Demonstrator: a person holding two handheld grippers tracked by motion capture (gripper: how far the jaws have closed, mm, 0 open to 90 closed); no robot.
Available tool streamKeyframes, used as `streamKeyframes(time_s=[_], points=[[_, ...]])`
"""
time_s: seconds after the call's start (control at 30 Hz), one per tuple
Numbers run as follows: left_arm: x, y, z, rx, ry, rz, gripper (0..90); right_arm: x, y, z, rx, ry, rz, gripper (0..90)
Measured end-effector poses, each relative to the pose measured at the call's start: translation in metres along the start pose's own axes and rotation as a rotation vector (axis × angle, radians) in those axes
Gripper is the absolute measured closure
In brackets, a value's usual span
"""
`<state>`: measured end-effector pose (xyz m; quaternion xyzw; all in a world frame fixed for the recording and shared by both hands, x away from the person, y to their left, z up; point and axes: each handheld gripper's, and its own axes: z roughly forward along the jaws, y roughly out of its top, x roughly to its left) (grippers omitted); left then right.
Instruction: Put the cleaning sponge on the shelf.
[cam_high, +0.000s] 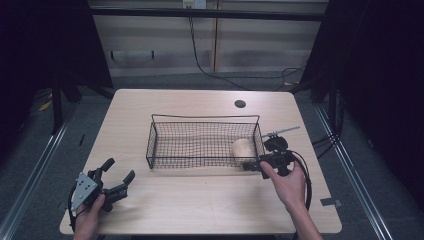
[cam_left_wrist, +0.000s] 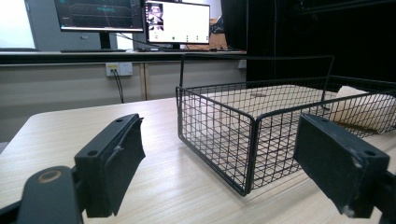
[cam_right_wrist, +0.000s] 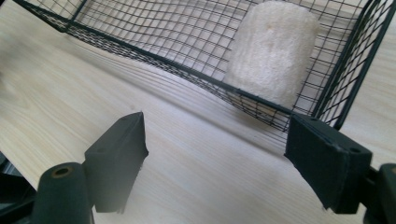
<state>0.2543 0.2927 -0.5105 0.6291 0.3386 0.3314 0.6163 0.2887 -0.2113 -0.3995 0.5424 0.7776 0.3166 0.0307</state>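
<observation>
Pale wooden table (cam_high: 200, 200) carries a wire basket (cam_high: 165, 162), with a foam roll (cam_high: 243, 148) lying in its right end. Right gripper (cam_high: 251, 165) sits released just outside that corner, left gripper (cam_high: 116, 176) also released, well apart. Best to lift clear without snagging the mesh.

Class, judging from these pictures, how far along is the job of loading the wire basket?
Done: the pale foam roll lies inside the black wire basket, at its right end. In hand: nothing; the right gripper stands open just outside that end, and the left gripper is open near the table's front-left. Left: seemingly only withdrawing.
</observation>
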Motion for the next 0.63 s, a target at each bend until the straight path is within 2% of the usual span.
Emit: streamKeyframes(time_s=[0.1, 0.23, 0.33, 0.5, 0.63], points=[[0.0, 0.0, 0.0, 0.0, 0.0, 0.0, 15.7, 0.005, -0.008, 0.001, -0.012, 0.001, -0.021, 19.3], [0.0, 0.0, 0.0, 0.001, -0.001, 0.003, 15.7, 0.01, -0.017, 0.005, -0.006, 0.006, -0.022, 19.4], [0.0, 0.0, 0.0, 0.001, -0.003, -0.005, 15.7, 0.018, -0.031, 0.014, -0.02, 0.015, -0.037, 19.8], [0.0, 0.0, 0.0, 0.001, -0.001, 0.004, 15.7, 0.019, -0.04, 0.021, -0.02, 0.016, -0.03, 19.6], [0.0, 0.0, 0.0, 0.001, -0.004, -0.006, 15.7, 0.019, -0.047, 0.03, -0.01, 0.015, -0.035, 19.0]])
